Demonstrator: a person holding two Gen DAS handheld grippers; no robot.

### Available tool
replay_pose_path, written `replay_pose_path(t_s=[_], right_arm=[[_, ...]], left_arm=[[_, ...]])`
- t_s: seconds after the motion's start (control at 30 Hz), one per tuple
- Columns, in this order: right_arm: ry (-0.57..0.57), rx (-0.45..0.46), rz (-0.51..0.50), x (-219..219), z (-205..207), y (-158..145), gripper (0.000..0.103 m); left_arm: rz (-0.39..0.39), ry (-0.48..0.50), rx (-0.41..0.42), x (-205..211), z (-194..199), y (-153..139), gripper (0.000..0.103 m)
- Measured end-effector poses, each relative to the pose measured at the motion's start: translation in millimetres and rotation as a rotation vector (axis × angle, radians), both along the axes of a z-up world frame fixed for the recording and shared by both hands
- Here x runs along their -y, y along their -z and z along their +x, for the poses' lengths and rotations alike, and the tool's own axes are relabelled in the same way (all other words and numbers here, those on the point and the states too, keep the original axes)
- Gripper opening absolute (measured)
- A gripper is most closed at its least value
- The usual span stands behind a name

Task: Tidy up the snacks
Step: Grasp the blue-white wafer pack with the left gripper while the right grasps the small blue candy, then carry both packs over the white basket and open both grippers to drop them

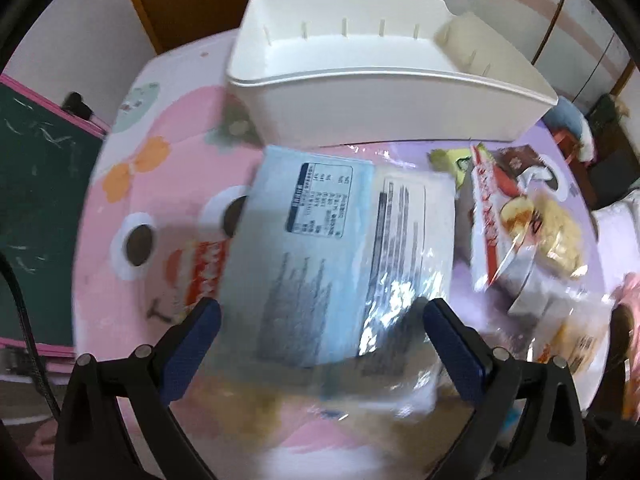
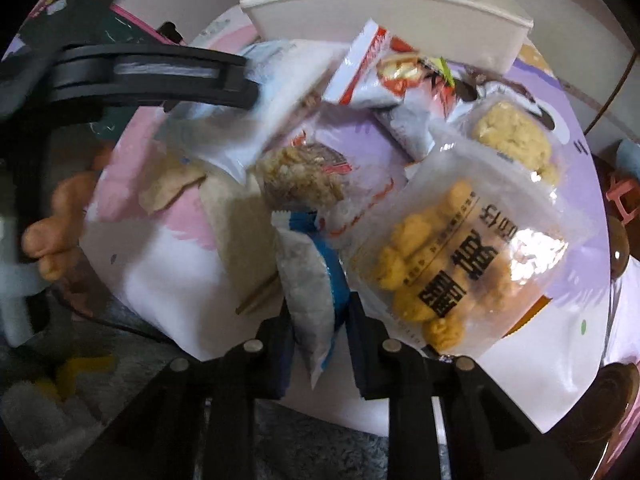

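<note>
Your right gripper (image 2: pixel 316 320) is clamped on a small blue-and-white snack packet (image 2: pixel 310 280) — the packet stands upright between the two dark pads, pinched at its lower half, with its crimped top edge poking up toward 12 o'clock. Just beside it at 2 o'clock lies a clear bag of golden puffed snacks (image 2: pixel 460 256) with bold black characters on it. Beyond, toward 12 o'clock, the rest of the pile spreads over the round cartoon-print table (image 2: pixel 168 264): a packet of crumbly brown granola-like pieces (image 2: pixel 300 180), a red-and-white wrapped packet (image 2: pixel 372 68) tilted on top of the heap, and a pale yellow cracker pack (image 2: pixel 512 136) at 1 o'clock. The white plastic bin (image 2: pixel 384 12) sits at the far edge of the table, at 12 o'clock, behind the heap.

Your left gripper (image 1: pixel 320 320) has its fingers spread wide apart, hanging over a large light-blue packet (image 1: pixel 316 232) that lies label-side up with a dark nutrition panel showing. The blue pads sit at either side of the packet's near end; whether they touch it is lost in the blur. In that view the bin (image 1: pixel 360 104) stands open at 12 o'clock, its inside showing nothing but its ribbed white walls, and the packet's far end lies near the bin's front wall. At 3 o'clock the red-and-white packet (image 1: pixel 492 216) and the cracker pack (image 1: pixel 556 232) lie together on the purple part of the table.

In the right wrist view the left gripper comes in from 10 o'clock, with your fingers (image 2: pixel 52 232) curled at 9 o'clock.
</note>
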State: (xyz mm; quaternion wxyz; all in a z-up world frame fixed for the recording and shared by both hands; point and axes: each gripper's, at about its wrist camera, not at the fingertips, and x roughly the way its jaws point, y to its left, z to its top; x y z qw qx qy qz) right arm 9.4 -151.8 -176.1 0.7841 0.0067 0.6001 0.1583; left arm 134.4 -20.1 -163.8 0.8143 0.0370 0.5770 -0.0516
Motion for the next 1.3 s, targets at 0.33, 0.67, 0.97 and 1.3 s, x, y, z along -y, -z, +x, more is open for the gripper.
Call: replay_pose_path(t_s=[0.33,0.67,0.97,1.3], right_arm=[[-0.011,0.018,0.011,5.0,-6.3,-2.3,0.023],[-0.026,0.139,0.029,9.1,-7.6,-27.9,0.022],[-0.005,0.257,0.006,3.3,-4.7,-53.4,0.022],[0.063,0.412,-0.040,12.9,52.0,-101.6,0.022]], left_arm=[[0.052,0.010,-0.061,16.7,20.1,23.3,0.100],[-0.078,0.011,0.056,-13.5,2.0,-14.6,0.030],[-0.236,-0.031,0.110,-41.3,-24.3,-49.0,0.025],[-0.256,0.059,0.356,-35.0,-45.2,-148.3,0.025]])
